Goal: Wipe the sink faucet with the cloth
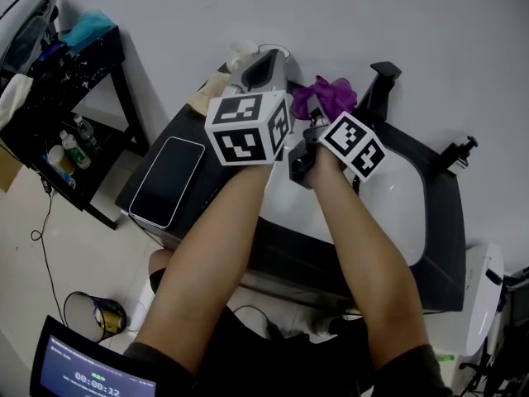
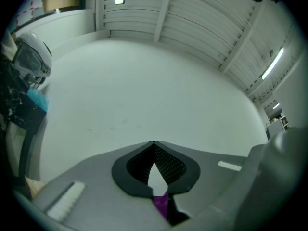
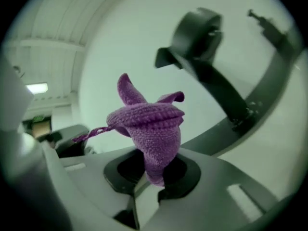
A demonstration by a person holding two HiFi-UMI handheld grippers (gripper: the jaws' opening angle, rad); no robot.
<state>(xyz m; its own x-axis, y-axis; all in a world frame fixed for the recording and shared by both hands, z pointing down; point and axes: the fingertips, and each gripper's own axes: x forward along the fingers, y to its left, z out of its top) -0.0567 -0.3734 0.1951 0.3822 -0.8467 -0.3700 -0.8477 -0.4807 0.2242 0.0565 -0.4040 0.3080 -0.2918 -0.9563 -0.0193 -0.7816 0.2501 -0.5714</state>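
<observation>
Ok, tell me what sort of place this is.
Probably a test setup, not a real bathroom: a white sink in a black frame, a black faucet, and a cluttered shelf rack beside it.

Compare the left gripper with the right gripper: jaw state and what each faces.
The right gripper is shut on the purple cloth. The left gripper has its tips together with nothing clamped. The right gripper faces the black faucet, while the left gripper faces only bare wall. Both carry a black-and-white marker cube.
</observation>
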